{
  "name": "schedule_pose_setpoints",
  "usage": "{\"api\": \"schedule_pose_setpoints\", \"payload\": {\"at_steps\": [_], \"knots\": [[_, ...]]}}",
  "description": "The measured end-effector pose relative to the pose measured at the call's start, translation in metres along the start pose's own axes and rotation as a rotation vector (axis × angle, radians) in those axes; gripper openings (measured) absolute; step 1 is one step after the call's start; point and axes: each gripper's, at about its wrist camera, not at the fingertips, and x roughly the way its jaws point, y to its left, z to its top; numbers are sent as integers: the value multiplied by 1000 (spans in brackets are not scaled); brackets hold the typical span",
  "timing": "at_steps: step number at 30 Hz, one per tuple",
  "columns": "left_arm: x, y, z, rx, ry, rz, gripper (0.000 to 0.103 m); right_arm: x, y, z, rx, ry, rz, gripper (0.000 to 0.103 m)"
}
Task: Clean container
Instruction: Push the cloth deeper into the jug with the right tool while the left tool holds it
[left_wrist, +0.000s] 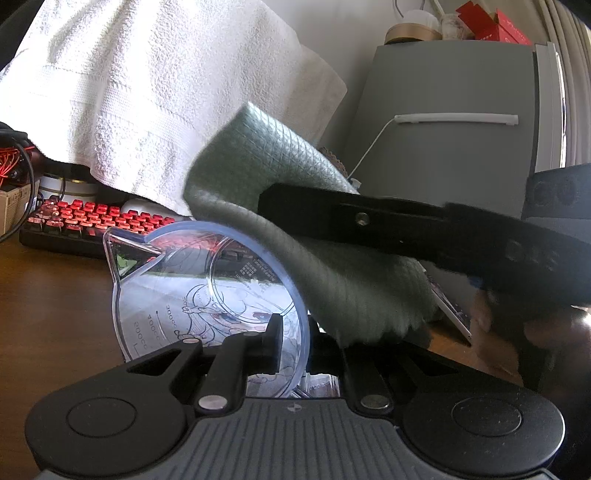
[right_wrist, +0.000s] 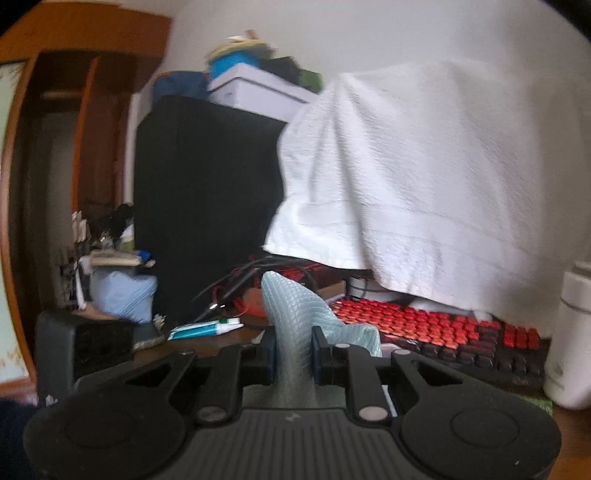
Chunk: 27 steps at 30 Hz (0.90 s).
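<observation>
A clear plastic measuring container (left_wrist: 207, 291) with printed scale marks lies tilted on its side, spout up and to the left, mouth toward the camera. My left gripper (left_wrist: 295, 347) is shut on its rim, with the left finger inside the wall and the right finger hidden behind the cloth. A grey-green waffle cloth (left_wrist: 280, 221) drapes over the container's right side. In the left wrist view the right gripper (left_wrist: 269, 206) comes in from the right and presses into that cloth. In the right wrist view my right gripper (right_wrist: 294, 352) is shut on the cloth (right_wrist: 295, 314).
A black keyboard with red keys (left_wrist: 92, 221) lies behind on the wooden desk (left_wrist: 48, 314). A white towel (left_wrist: 147, 92) hangs over something above it. A grey cabinet (left_wrist: 461, 129) stands at the right. A black tower (right_wrist: 207, 206), cables and a white jar (right_wrist: 572, 332) crowd the desk.
</observation>
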Motion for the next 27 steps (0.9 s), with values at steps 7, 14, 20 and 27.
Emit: {"api": "schedule_pose_setpoints", "payload": {"at_steps": [7, 14, 20, 27], "knots": [[-1, -1, 0, 1, 0, 0, 10, -2, -23, -1, 79, 0, -134, 17], [0, 1, -1, 2, 0, -3, 10, -3, -22, -1, 110, -4, -157, 17], [1, 1, -1, 4, 0, -1, 10, -4, -12, -5, 75, -15, -66, 20], [2, 2, -2, 4, 1, 1, 10, -7, -3, -8, 36, -14, 43, 20]]}}
